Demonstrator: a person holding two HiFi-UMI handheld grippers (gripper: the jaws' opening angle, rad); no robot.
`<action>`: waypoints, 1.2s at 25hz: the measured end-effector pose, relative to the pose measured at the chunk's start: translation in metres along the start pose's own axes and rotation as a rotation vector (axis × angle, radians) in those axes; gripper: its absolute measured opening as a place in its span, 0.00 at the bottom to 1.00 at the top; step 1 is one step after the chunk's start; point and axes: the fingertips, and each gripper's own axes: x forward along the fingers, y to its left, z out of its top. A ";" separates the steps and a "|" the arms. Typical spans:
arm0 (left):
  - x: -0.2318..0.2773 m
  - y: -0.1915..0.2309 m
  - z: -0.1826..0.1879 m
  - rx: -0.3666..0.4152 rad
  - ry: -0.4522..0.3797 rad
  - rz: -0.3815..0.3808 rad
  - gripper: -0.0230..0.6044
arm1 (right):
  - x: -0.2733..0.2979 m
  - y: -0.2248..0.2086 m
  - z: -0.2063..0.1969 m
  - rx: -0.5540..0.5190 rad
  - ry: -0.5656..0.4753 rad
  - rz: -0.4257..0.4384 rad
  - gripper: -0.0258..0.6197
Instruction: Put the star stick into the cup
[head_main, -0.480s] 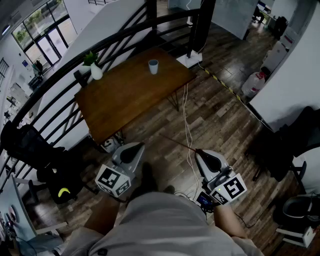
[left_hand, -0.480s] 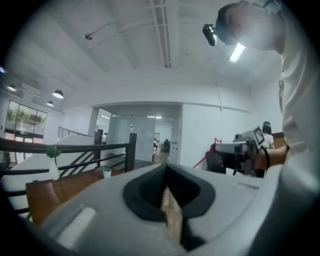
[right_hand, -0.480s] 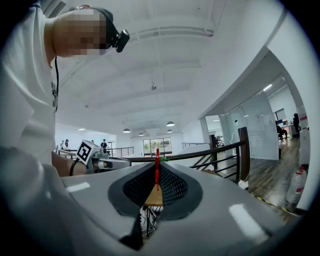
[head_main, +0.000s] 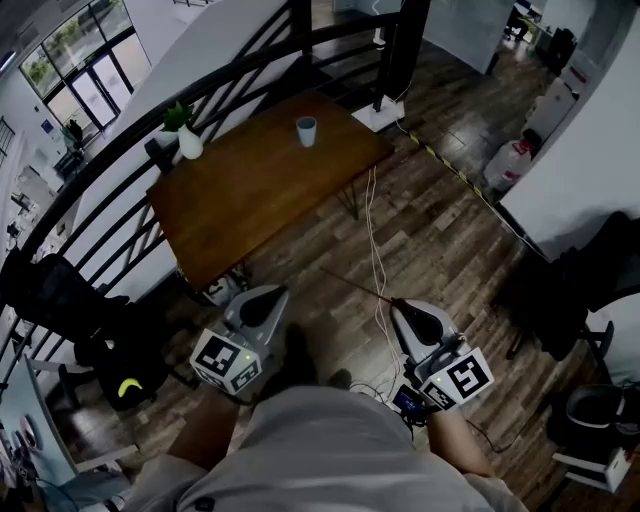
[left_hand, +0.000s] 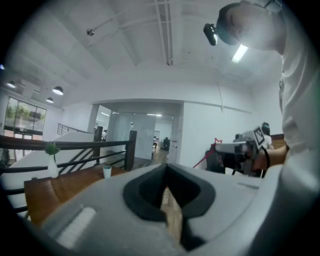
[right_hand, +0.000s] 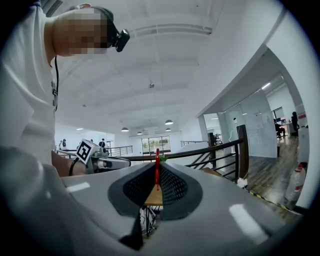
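A small pale cup (head_main: 306, 131) stands on the far side of the brown wooden table (head_main: 250, 200); the left gripper view also shows the cup (left_hand: 107, 171). The star stick (head_main: 355, 287) is a thin red rod, and my right gripper (head_main: 408, 315) is shut on it. It points up and left toward the table, well short of it. In the right gripper view the stick (right_hand: 157, 167) rises straight out from between the jaws. The left gripper view shows the red star tip (left_hand: 217, 141). My left gripper (head_main: 262, 303) is shut and empty, low over the floor near the table's front edge.
A white vase with a green plant (head_main: 188, 140) stands at the table's left corner. A dark railing (head_main: 150, 110) runs behind the table. White cables (head_main: 372, 250) trail across the wooden floor between table and grippers. A black chair (head_main: 70, 300) stands at the left.
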 end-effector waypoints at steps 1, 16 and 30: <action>0.001 0.001 -0.002 -0.002 0.002 -0.001 0.04 | 0.001 -0.001 -0.002 -0.002 0.004 -0.001 0.08; 0.030 0.069 -0.006 -0.040 -0.031 -0.055 0.04 | 0.072 -0.026 -0.013 -0.069 0.048 -0.060 0.08; 0.042 0.108 0.006 -0.032 -0.017 -0.190 0.04 | 0.120 -0.058 0.001 -0.018 0.015 -0.215 0.08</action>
